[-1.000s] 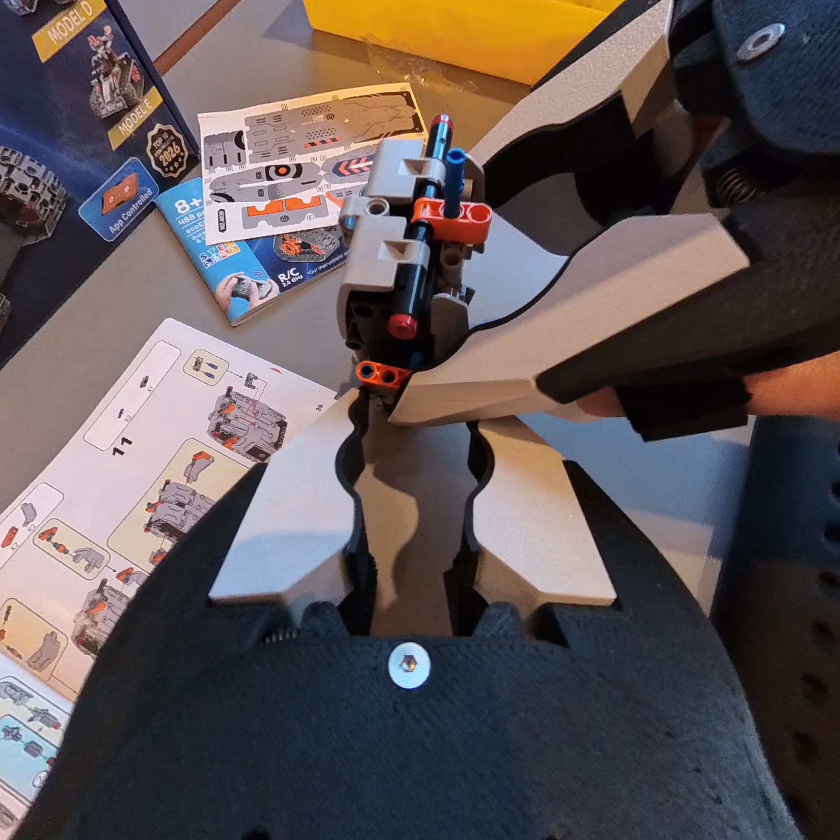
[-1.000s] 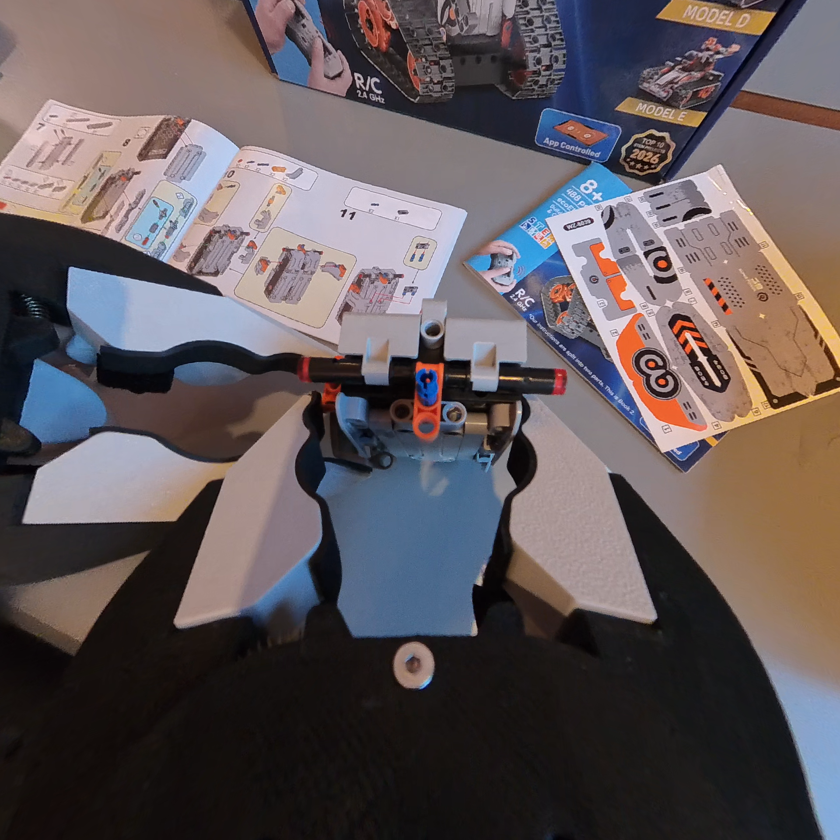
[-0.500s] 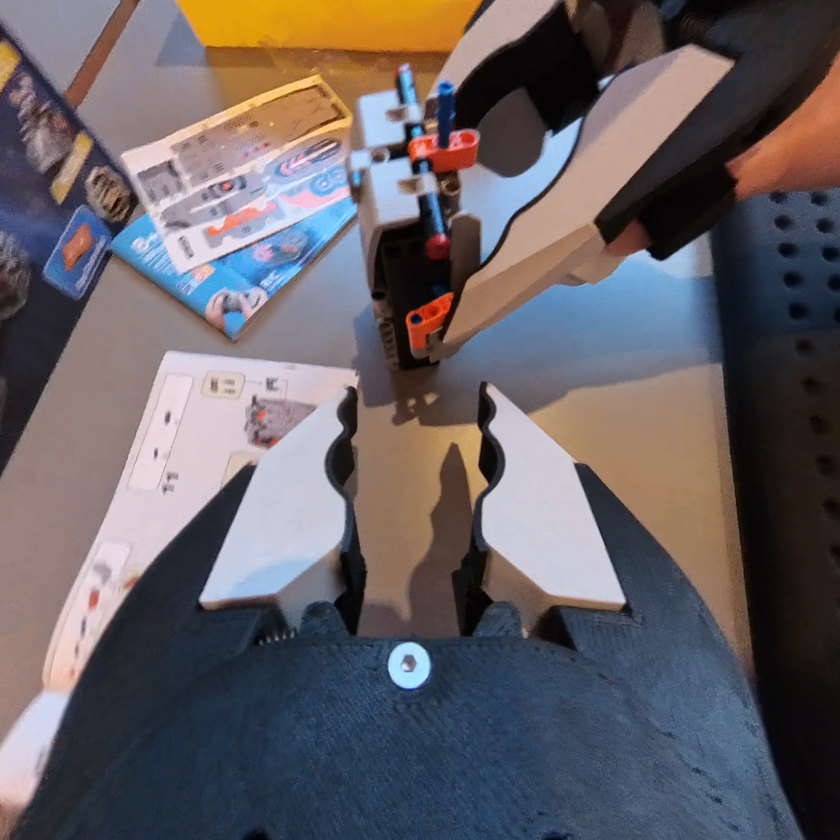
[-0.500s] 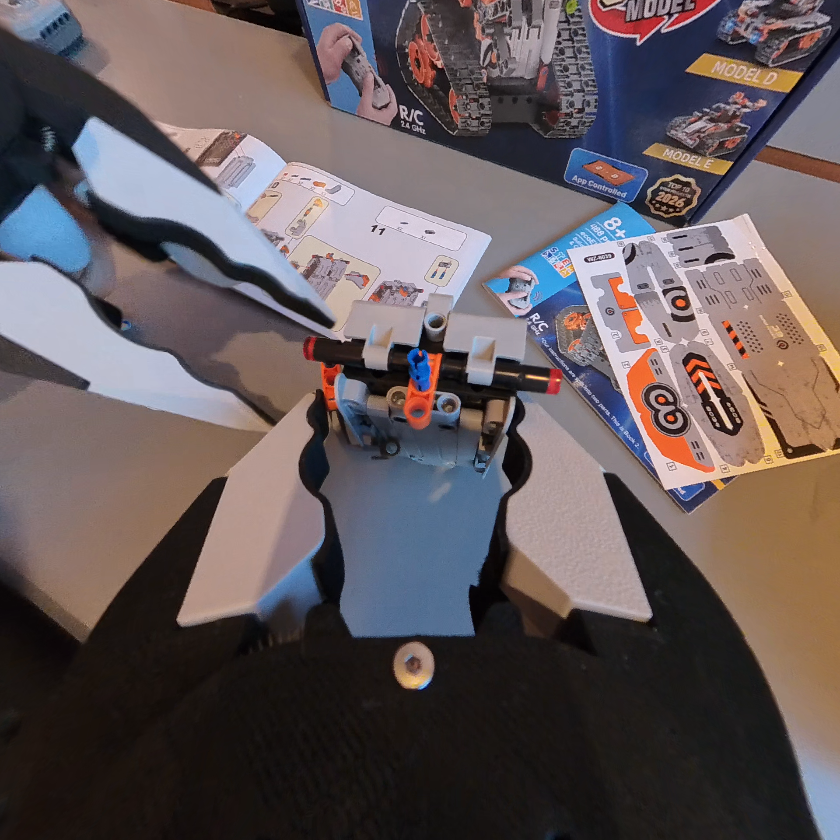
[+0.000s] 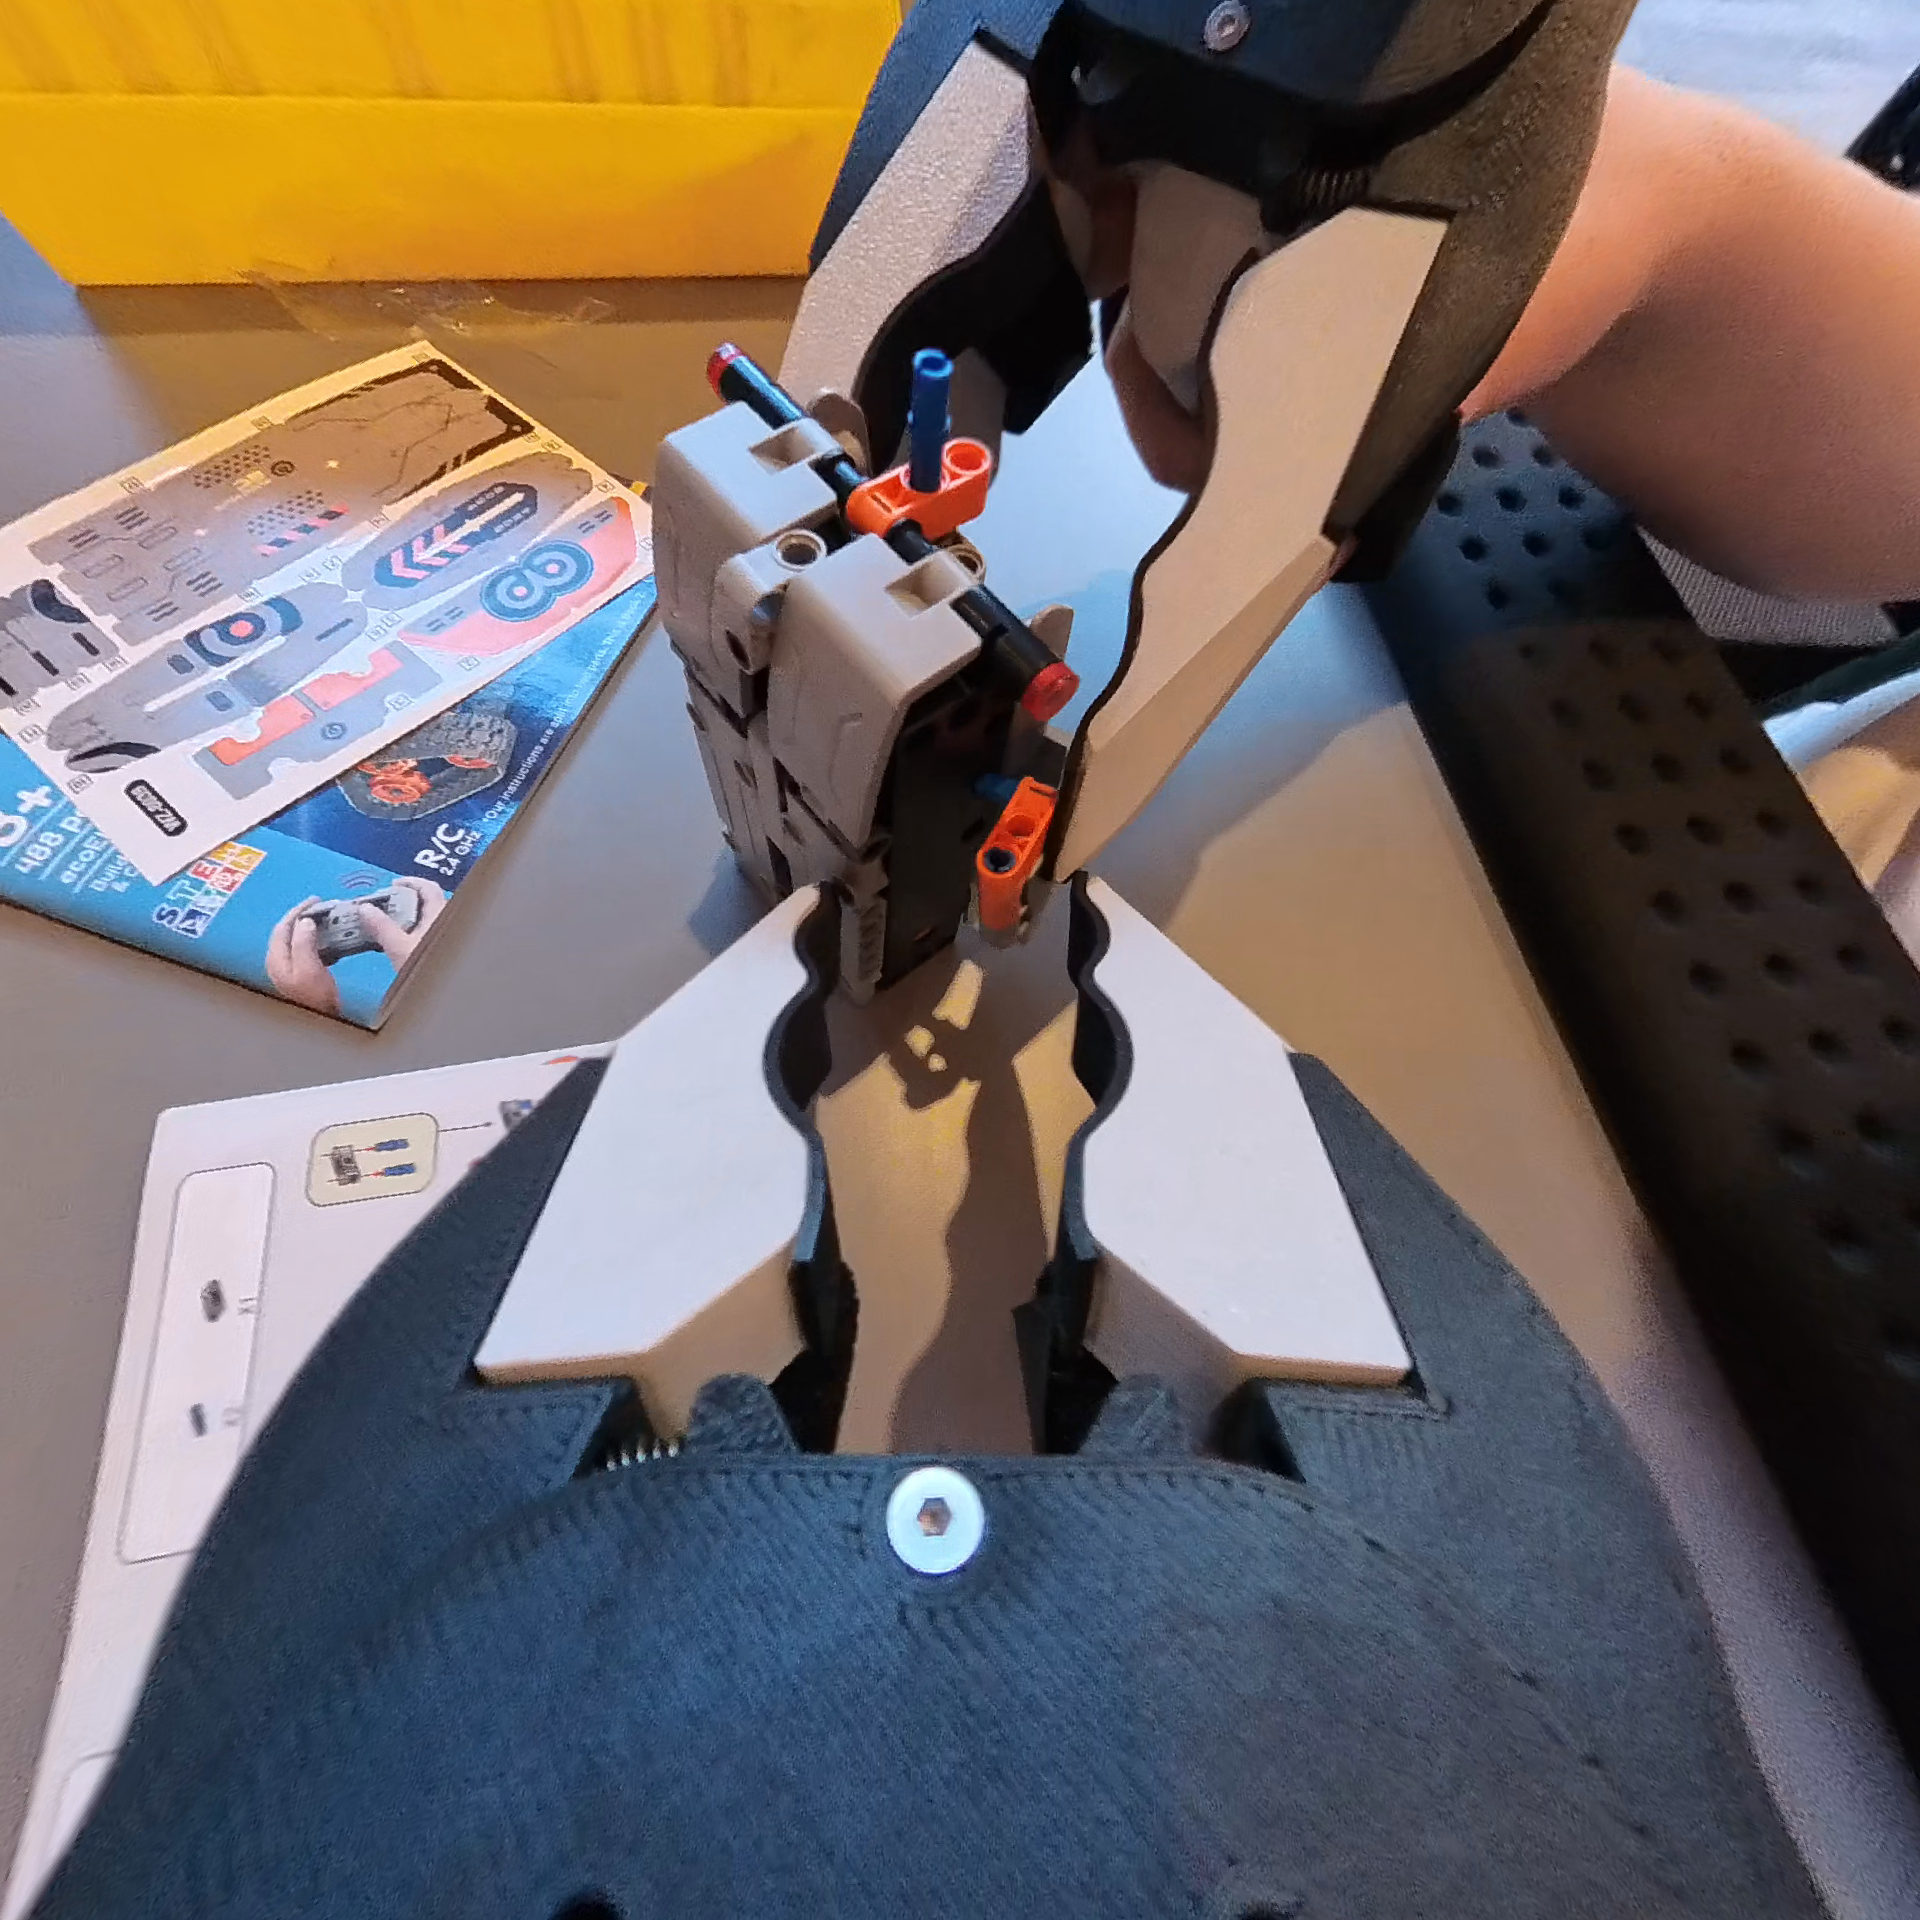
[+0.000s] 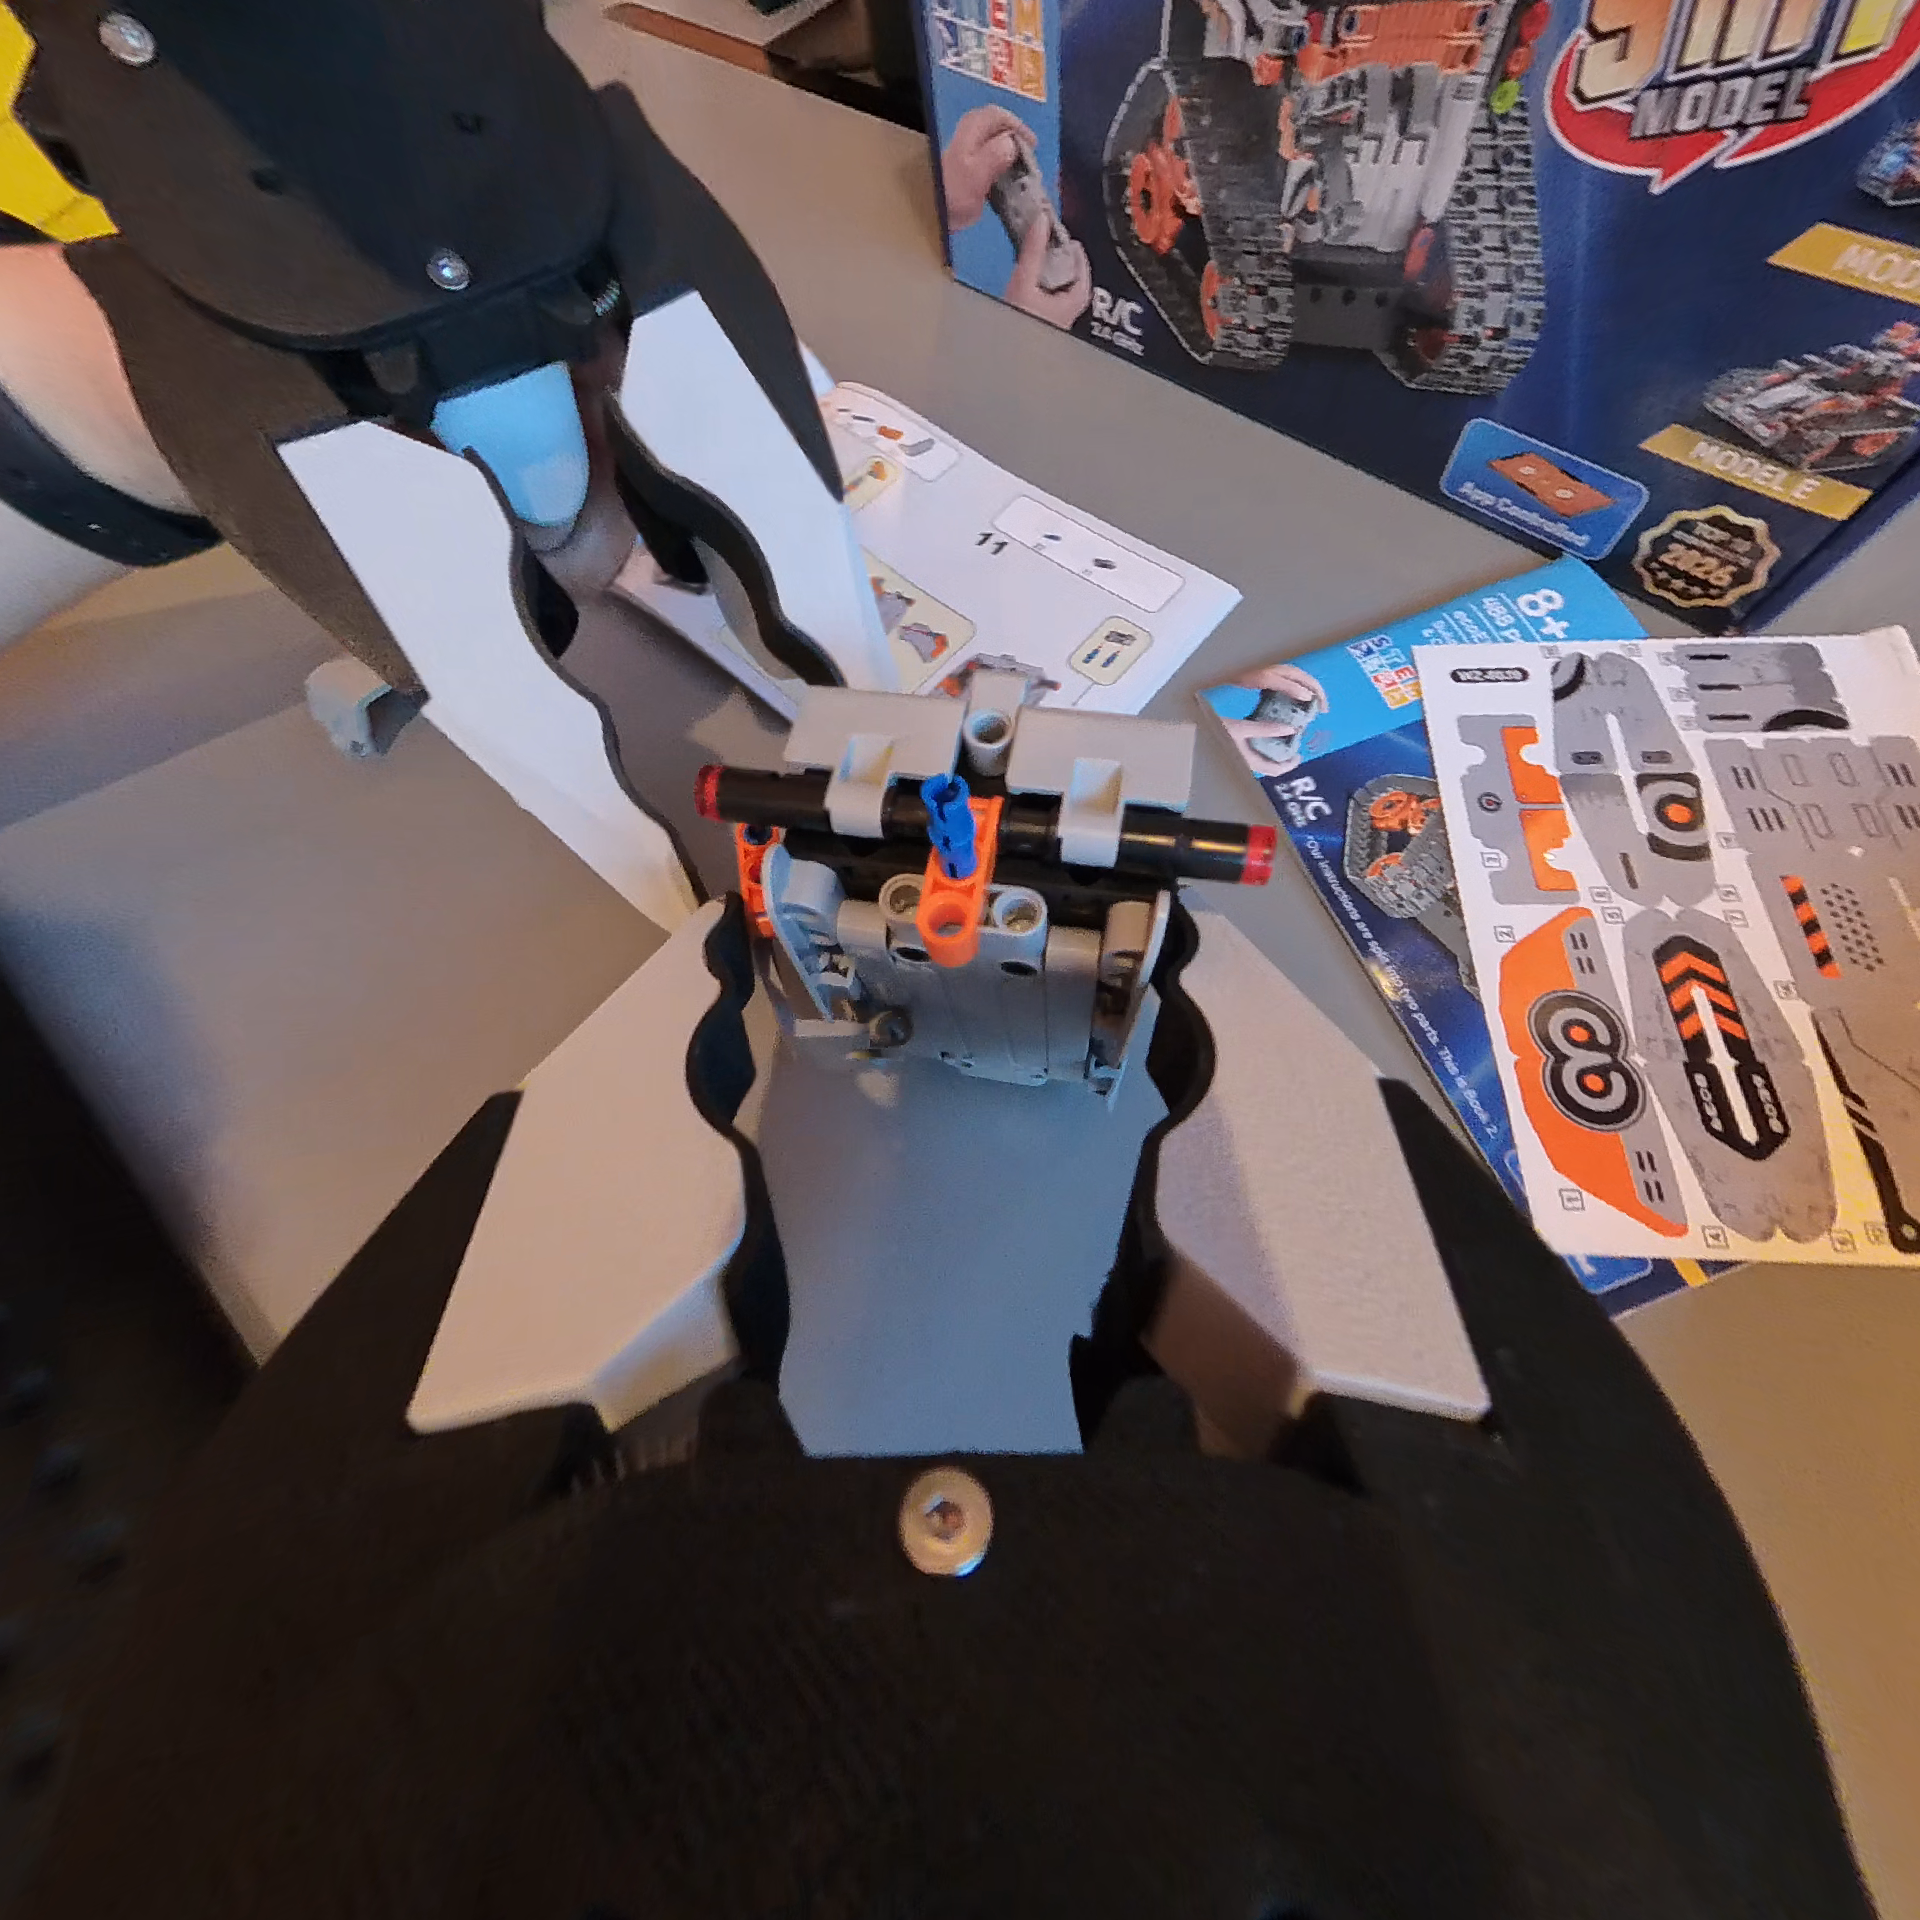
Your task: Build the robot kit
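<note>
A grey and black brick assembly point(image 5: 831, 675) with a black axle, orange connectors and a blue pin stands upright, low over the grey table point(image 5: 582, 935). My right gripper point(image 6: 951, 935) is shut on its two sides; in the left wrist view it reaches in from the upper right point(image 5: 1195, 644). My left gripper point(image 5: 951, 914) is open and empty, its tips at the foot of the assembly. In the right wrist view the left gripper point(image 6: 769, 790) comes from the upper left, its fingers point(image 6: 468, 623) spread beside the assembly's left end.
A sticker sheet point(image 6: 1683, 935) lies on a blue booklet point(image 5: 312, 883). An open instruction booklet point(image 6: 1039, 561) lies behind the assembly. A dark blue product box point(image 6: 1455, 260), a yellow box point(image 5: 416, 135), a black perforated surface point(image 5: 1662, 831) and a small grey piece point(image 6: 353, 712) are nearby. The grippers are tip to tip, or close to it.
My left gripper drew back from the assembly, then came in close again at its foot, still open. The right gripper kept hold of the assembly and turned it a little.
</note>
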